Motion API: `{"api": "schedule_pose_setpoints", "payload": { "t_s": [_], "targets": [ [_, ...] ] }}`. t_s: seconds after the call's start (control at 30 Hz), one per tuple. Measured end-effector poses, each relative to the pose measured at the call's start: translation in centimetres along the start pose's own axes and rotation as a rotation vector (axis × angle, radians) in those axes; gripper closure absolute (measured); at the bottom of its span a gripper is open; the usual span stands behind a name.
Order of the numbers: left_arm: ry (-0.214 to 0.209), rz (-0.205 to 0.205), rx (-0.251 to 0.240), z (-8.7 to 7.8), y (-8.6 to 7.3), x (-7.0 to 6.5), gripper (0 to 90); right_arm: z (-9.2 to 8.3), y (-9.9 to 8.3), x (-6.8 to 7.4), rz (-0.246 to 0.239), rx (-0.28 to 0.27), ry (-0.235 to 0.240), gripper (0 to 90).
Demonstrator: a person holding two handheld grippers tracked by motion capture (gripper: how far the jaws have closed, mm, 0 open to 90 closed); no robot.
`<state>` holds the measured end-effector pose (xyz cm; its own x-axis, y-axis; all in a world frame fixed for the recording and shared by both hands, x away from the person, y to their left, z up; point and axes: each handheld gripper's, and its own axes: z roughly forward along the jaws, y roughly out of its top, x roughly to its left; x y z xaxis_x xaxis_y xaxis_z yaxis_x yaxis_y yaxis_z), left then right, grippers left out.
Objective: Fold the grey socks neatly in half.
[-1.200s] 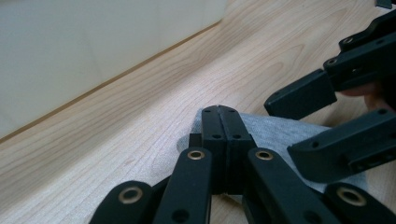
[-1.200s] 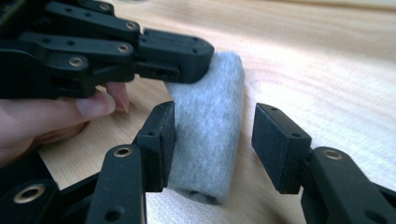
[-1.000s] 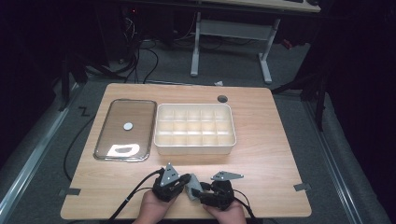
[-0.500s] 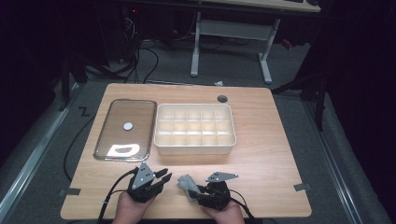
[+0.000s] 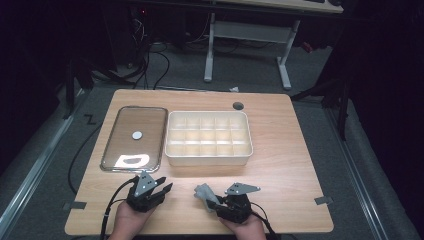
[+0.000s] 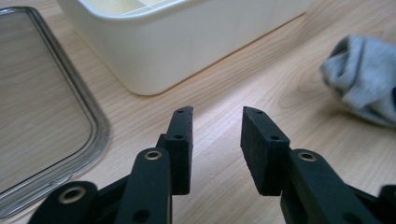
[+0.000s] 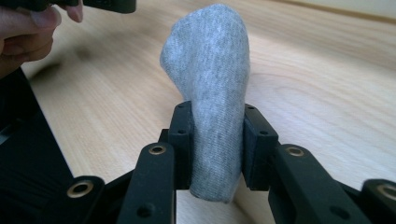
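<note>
The right gripper (image 7: 212,140) is closed on a grey sock (image 7: 210,84); its jaws have just been closing, and in the right gripper view both pads press the folded cloth from each side, while the rest of the sock stands up beyond them. This pressing is not clear in the high view, where the sock (image 5: 204,193) is a small grey lump at the tip of the right gripper (image 5: 212,202), near the front edge of the table (image 5: 290,170).

The left gripper (image 6: 215,140) stands open with nothing between its pads; its jaws have just been opening. Its own view shows bare wood in the gap and the sock (image 6: 366,79) lying apart, at the right. In the high view the left gripper (image 5: 159,189) is near the front edge too, a little left of the middle.

Farther back, the high view shows a white box (image 5: 208,159) with many compartments in the middle of the table, and a clear lid (image 5: 134,137) lies flat just beside it, toward the left edge. In the left gripper view one sees the box wall (image 6: 187,42) and the lid rim (image 6: 88,121) from low.
</note>
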<state>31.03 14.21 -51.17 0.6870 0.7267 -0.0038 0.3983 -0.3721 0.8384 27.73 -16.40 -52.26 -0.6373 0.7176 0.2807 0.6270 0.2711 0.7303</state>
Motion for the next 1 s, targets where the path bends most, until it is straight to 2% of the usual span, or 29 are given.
{"api": "schedule_pose_setpoints", "payload": {
  "t_s": [0.23, 0.57, 0.63, 0.8, 0.93, 1.0],
  "targets": [
    [0.003, -0.015, -0.010, 0.2, -0.2, 1.1, 60.2, -1.2, 0.0, -0.9, -0.011, -0.028, -0.081, 70.1],
    [-0.018, -0.009, -0.049, -0.1, -1.3, 1.2, 58.5, -2.3, -0.2, -1.7, -0.039, -0.003, -0.235, 69.8],
    [-0.030, -0.015, -0.051, -0.2, -1.5, 1.4, 58.5, -2.4, -0.2, -1.7, -0.072, 0.006, -0.280, 69.9],
    [-0.042, -0.021, -0.047, -0.5, -1.9, 1.9, 58.4, -3.0, -0.1, -1.9, -0.073, 0.017, -0.308, 69.8],
    [-0.019, 0.019, -0.035, -0.5, -2.0, 1.6, 58.4, -3.6, 0.1, -2.3, -0.088, 0.029, -0.365, 69.9],
    [-0.017, 0.024, -0.040, -0.6, -2.0, 1.5, 58.4, -3.9, 0.2, -2.5, -0.092, 0.033, -0.378, 69.9]
  ]
}}
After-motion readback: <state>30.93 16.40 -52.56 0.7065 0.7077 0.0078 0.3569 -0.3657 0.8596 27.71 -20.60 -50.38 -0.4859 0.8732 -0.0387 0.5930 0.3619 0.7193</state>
